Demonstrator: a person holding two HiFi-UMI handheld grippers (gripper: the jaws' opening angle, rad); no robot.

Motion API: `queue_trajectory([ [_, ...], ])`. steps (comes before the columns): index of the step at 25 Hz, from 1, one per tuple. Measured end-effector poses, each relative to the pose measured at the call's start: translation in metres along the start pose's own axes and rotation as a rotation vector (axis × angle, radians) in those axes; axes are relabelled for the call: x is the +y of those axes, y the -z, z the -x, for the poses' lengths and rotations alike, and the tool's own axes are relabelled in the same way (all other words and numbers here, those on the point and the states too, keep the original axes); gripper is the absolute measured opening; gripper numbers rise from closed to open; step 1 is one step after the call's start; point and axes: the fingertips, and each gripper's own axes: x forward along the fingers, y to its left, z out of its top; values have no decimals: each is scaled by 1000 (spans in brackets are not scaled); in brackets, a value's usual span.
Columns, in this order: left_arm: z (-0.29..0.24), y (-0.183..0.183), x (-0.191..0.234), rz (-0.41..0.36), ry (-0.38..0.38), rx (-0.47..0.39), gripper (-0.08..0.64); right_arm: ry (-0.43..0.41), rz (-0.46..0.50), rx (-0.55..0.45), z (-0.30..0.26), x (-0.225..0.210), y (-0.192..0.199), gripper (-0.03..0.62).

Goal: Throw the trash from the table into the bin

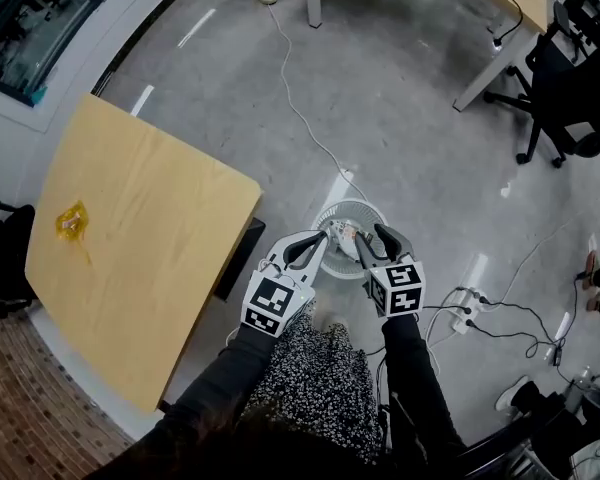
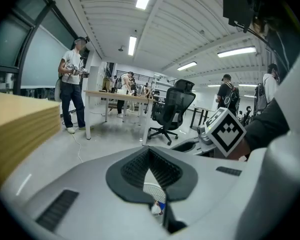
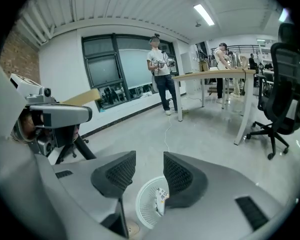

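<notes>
A white mesh bin (image 1: 352, 214) stands on the floor just past the table's corner, with crumpled trash (image 1: 346, 234) inside. Both grippers hang over it. My left gripper (image 1: 318, 245) is shut with nothing held; in the left gripper view its pads (image 2: 135, 166) meet at the tips, and the bin (image 2: 154, 190) shows below them. My right gripper (image 1: 370, 240) is open and empty; in the right gripper view the bin (image 3: 146, 204) and a printed wrapper (image 3: 161, 195) show through the gap. A yellow wrapper (image 1: 72, 223) lies on the wooden table (image 1: 150, 258) at the far left.
A white cable (image 1: 298, 108) runs across the floor to the bin. A power strip (image 1: 462, 313) with cords lies at the right. A black office chair (image 1: 560, 98) and desk legs (image 1: 490, 63) stand further off. People stand by a desk (image 2: 115, 96) in the background.
</notes>
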Motion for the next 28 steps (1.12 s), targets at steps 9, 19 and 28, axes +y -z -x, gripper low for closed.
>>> queue_trajectory([
  [9,37,-62,2,-9,-63,-69,-12,-42,114,-51,40,22,-68,20],
  [19,107,-120,12,-19,-197,-149,-12,-160,234,-145,79,74,-149,12],
  [28,191,-144,23,-23,-407,-200,-12,-342,358,-214,98,146,-205,11],
])
